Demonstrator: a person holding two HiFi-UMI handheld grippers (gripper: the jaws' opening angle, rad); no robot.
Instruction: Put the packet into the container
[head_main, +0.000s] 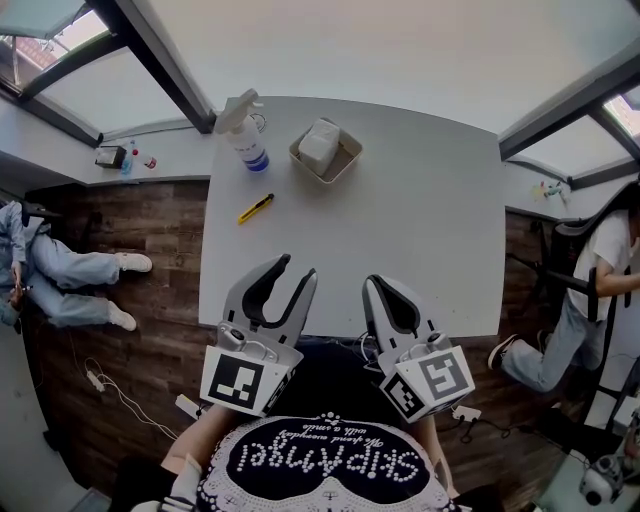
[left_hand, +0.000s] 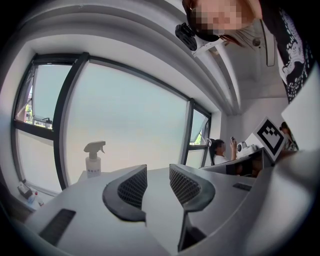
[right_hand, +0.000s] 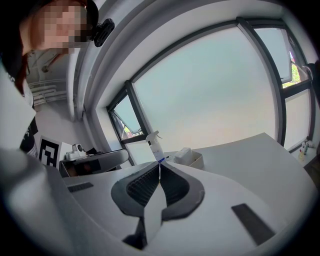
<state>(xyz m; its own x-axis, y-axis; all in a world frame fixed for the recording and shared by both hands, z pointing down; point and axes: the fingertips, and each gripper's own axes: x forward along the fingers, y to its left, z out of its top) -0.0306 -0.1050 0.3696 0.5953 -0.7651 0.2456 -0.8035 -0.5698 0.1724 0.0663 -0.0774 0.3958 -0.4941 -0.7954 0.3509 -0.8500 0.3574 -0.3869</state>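
Spotted white packet (head_main: 320, 146) seated in tan container (head_main: 349, 163), upper centre of head view, beside spray bottle (head_main: 246, 132). Judged light, soft, crushable; best pinched across exposed top. Saw left gripper (head_main: 296, 270) part open, empty; right gripper (head_main: 376, 285) closed on nothing, both lower centre. Couldn't make out packet's lower half behind container wall, nor its material.
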